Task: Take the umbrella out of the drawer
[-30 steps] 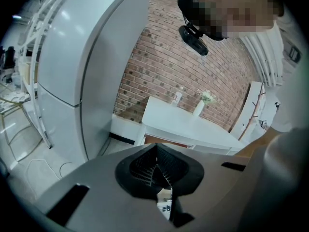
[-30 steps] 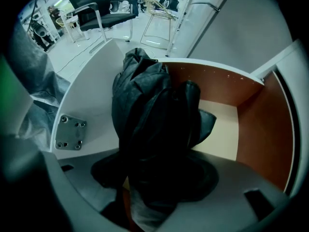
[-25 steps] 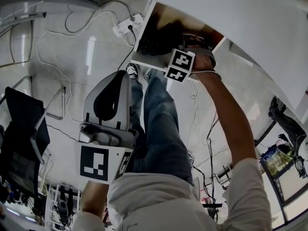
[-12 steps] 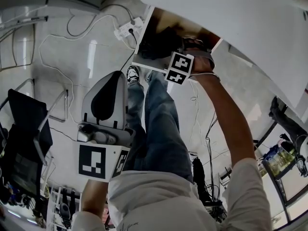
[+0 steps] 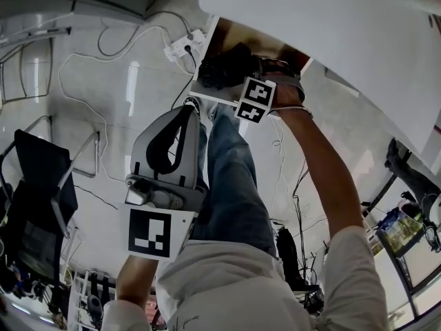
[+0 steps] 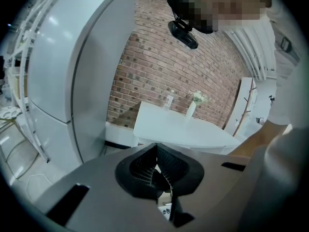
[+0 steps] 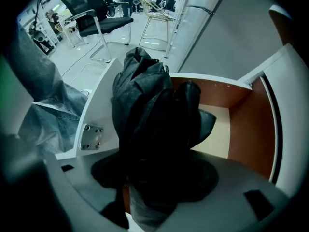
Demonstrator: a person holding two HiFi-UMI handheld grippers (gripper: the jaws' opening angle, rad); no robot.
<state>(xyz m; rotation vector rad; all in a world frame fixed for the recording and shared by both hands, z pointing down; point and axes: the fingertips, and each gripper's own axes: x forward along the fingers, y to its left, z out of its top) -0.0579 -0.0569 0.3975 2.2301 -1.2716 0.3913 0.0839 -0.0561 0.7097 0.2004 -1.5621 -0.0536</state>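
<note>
A black folded umbrella [image 5: 222, 65] [image 7: 149, 105] stands partly up out of the open white drawer [image 5: 205, 92] [image 7: 99, 111] under the table. My right gripper [image 5: 242, 71] [image 7: 150, 190] reaches into the drawer and is shut on the umbrella's lower end; the fabric bunches above the jaws and hides them. The drawer has brown inner walls and a pale floor. My left gripper [image 5: 187, 112] [image 6: 157, 170] hangs in the air over the floor, left of the person's legs, away from the drawer. Its jaws meet with nothing between them.
The white tabletop [image 5: 331, 40] overhangs the drawer. On the floor lie a power strip [image 5: 183, 44] and loose cables. A black chair [image 5: 38, 195] stands at the left. The person's jeans-clad legs [image 5: 231, 178] are just below the drawer front. More chairs [image 7: 96, 8] stand beyond.
The umbrella has come up and toward the drawer's front edge in the right gripper. The left gripper has drifted slightly right and turned, still shut.
</note>
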